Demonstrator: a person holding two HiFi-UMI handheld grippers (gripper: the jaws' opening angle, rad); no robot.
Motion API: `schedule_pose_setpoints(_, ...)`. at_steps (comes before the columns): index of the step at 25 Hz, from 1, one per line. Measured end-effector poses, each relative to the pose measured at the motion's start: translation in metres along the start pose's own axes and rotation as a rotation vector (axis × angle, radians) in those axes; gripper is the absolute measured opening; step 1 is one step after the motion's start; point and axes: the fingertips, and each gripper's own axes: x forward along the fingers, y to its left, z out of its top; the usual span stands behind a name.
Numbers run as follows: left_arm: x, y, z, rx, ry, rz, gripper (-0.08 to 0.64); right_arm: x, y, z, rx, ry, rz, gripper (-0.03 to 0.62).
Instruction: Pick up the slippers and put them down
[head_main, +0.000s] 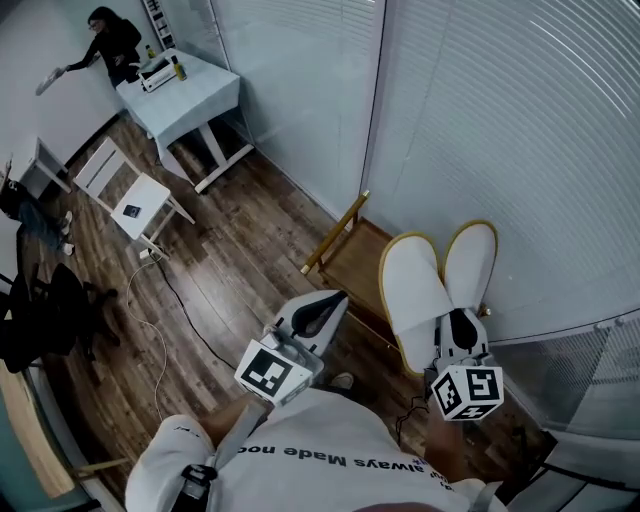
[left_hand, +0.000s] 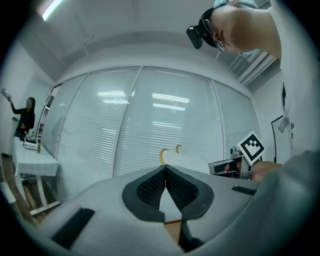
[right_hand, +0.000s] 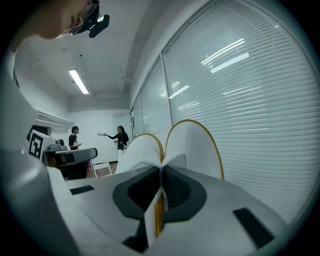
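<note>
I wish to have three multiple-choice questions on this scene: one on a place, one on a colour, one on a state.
1. Where are the slippers? A. on the floor B. in the right tool C. on a chair
2. What colour is their trim? A. red B. yellow C. blue
3. How do the left tool's jaws stand? A. wide apart B. shut on a slipper C. together, empty
Key: 1 B, its jaws pinch both slippers; 2 B, yellow rims each sole; 3 C, the pads meet with nothing between.
</note>
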Motion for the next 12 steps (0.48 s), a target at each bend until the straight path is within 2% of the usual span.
schedule_pose_setpoints(6, -0.039, 0.038, -0.001, -0.001, -0.019, 0.124, 0.011, 0.042, 0.05, 0.004, -0.026, -0.003, 0.138, 0.023)
schedule_pose_setpoints(12, -0.097, 0.098, 0.016, 0.007, -0.046, 0.259, 0.011, 0.097, 0.137, 0.012, -0.045, 0.003, 0.289, 0.023)
